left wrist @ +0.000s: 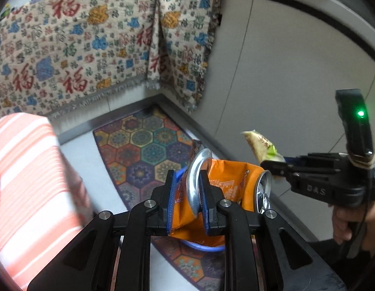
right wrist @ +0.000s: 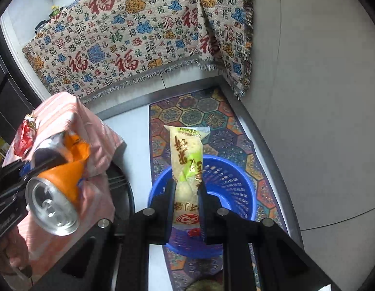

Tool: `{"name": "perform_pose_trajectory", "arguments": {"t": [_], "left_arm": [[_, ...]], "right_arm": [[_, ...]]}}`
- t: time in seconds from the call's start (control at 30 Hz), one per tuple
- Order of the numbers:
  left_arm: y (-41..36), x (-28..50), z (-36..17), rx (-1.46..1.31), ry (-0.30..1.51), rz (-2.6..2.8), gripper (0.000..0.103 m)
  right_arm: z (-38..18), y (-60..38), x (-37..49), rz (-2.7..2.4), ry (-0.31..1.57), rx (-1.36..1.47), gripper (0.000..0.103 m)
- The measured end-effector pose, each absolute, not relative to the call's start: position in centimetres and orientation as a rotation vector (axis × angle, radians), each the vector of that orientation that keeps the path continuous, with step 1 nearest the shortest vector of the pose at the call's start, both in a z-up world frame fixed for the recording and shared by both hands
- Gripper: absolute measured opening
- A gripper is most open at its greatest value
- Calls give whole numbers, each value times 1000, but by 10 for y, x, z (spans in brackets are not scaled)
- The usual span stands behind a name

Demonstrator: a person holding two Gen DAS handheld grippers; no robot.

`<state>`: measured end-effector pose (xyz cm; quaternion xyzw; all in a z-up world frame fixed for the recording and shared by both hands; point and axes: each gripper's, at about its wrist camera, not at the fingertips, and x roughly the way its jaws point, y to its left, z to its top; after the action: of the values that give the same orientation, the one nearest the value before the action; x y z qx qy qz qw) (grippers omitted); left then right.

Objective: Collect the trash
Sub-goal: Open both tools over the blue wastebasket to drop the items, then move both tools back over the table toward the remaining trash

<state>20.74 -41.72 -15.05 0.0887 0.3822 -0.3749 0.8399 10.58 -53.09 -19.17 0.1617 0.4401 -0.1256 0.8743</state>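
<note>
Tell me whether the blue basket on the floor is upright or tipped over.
Upright. The blue basket stands on the patterned rug with its open mouth facing up, seen below the snack wrapper held in the right tool.

I am looking down steeply along both sets of fingers. My left wrist camera is sitting close above the patterned rug (left wrist: 148, 150), facing the draped cloth (left wrist: 90, 48), with the right gripper (left wrist: 272, 165) showing at its right edge. My right wrist camera is hanging near above the blue basket (right wrist: 236, 179), facing the same cloth, with the left gripper (right wrist: 25, 169) at its left. Both are sharing rug, cloth and striped cover (right wrist: 95, 131).
</note>
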Motion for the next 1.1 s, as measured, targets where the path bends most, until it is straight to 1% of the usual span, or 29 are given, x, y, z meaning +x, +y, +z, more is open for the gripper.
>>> {"name": "perform_pose_trajectory", "arguments": {"t": [0.23, 0.4, 0.47, 0.5, 0.53, 0.6, 0.67, 0.7, 0.73, 0.77, 0.83, 0.87, 0.93, 1.1], "left_arm": [[-453, 216, -180, 188, 870, -806, 18], [-474, 218, -197, 201, 891, -833, 20], [-482, 222, -205, 192, 911, -846, 27], [-484, 224, -208, 187, 918, -849, 34], [-487, 226, -211, 181, 923, -848, 38], [-486, 228, -212, 174, 930, -840, 39], [-479, 227, -206, 160, 921, -830, 47], [-475, 226, -202, 158, 910, -822, 55], [-470, 224, -198, 157, 896, -811, 60], [-461, 221, -189, 154, 875, -802, 62], [-448, 217, -178, 143, 854, -785, 72], [-435, 213, -167, 132, 839, -772, 74], [-417, 206, -153, 119, 818, -757, 80], [-357, 179, -114, 145, 776, -704, 87]], "right_arm": [[-213, -561, 108, -248, 956, 379, 18], [-216, -575, 110, -253, 929, 421, 22], [-217, -581, 110, -252, 919, 448, 42], [-217, -584, 109, -257, 907, 462, 45], [-216, -586, 109, -258, 900, 471, 48], [-215, -586, 110, -261, 893, 476, 49], [-212, -585, 111, -258, 884, 473, 49], [-210, -584, 111, -257, 877, 468, 49], [-207, -582, 111, -258, 870, 461, 49], [-204, -581, 110, -261, 861, 451, 49], [-195, -575, 109, -269, 838, 422, 51], [-191, -572, 109, -273, 829, 410, 53], [-180, -562, 108, -285, 795, 370, 53], [-153, -519, 109, -287, 717, 235, 55]]}}
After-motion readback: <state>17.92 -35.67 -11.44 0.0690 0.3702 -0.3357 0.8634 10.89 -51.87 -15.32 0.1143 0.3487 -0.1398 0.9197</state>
